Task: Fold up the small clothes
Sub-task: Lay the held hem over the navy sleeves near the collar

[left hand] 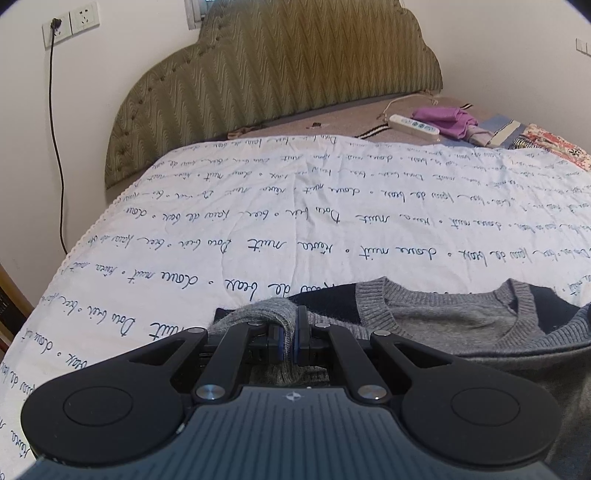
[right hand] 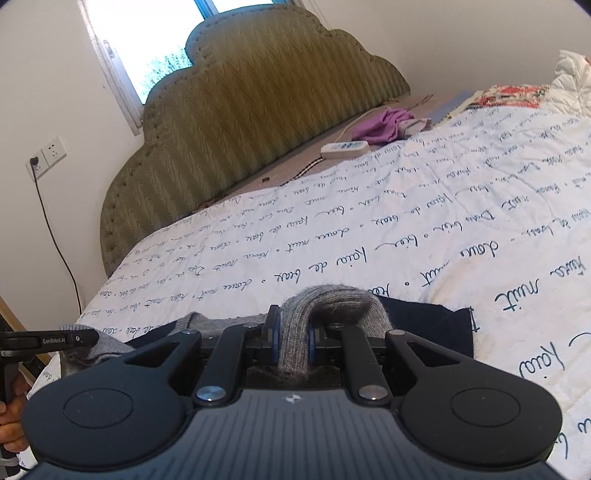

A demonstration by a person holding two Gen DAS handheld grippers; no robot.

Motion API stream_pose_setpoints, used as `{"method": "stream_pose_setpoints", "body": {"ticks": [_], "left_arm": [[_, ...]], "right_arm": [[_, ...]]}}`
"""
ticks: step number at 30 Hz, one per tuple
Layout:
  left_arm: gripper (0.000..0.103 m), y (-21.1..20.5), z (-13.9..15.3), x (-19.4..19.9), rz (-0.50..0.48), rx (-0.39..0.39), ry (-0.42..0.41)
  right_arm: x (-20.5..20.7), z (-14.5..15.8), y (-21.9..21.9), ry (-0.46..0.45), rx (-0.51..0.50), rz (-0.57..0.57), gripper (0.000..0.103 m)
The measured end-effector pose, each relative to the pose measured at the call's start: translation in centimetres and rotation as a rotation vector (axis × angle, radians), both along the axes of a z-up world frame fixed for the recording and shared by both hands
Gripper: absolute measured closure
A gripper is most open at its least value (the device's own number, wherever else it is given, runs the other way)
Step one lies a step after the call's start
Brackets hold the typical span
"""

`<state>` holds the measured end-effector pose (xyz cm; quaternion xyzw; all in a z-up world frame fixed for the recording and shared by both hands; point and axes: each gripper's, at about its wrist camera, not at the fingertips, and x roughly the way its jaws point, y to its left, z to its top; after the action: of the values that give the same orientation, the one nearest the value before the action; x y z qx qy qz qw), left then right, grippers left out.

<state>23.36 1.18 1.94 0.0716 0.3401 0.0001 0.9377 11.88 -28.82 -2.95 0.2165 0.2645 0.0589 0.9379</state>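
A small grey and navy knit sweater point(left hand: 458, 321) lies on the white script-printed quilt point(left hand: 295, 221), its V-neck toward the headboard. My left gripper point(left hand: 289, 334) is shut on a grey ribbed fold of the sweater at its left side. In the right wrist view my right gripper point(right hand: 293, 341) is shut on a thick grey ribbed fold of the sweater point(right hand: 332, 306), with navy fabric point(right hand: 436, 325) spread to its right. The left gripper point(right hand: 48, 339) shows at the left edge of that view.
An olive padded headboard point(left hand: 280, 70) stands at the far end of the bed. A white power strip point(left hand: 413, 123), a purple cloth point(left hand: 447, 116) and patterned fabric point(left hand: 554, 144) lie near it. A wall socket with a black cord point(left hand: 55, 29) is at the left.
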Motion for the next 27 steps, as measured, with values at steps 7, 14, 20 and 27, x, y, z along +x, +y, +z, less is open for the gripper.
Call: {"method": "stream_pose_setpoints", "body": {"ticks": [7,14,20,27], "left_arm": [[0.099,0.0,-1.6,1.8,0.011,-0.002,0.046],[0.098,-0.1,-2.7,3.1,0.011,0.004,0.084],[0.091,-0.3,-3.3,3.5,0.010,0.025,0.107],[0.078,-0.4,-3.2,3.8,0.006,0.035,0.113]], "right_arm": [[1.3,-1.1,-0.3,0.037,0.015,-0.003,0.089],[2.6,-1.8,-0.4,0.066,0.025,0.007,0.087],[3.3,-2.2,-0.4,0.086,0.028,0.016,0.087],[3.7,-2.8,-0.8,0.114,0.051,0.010,0.080]]}}
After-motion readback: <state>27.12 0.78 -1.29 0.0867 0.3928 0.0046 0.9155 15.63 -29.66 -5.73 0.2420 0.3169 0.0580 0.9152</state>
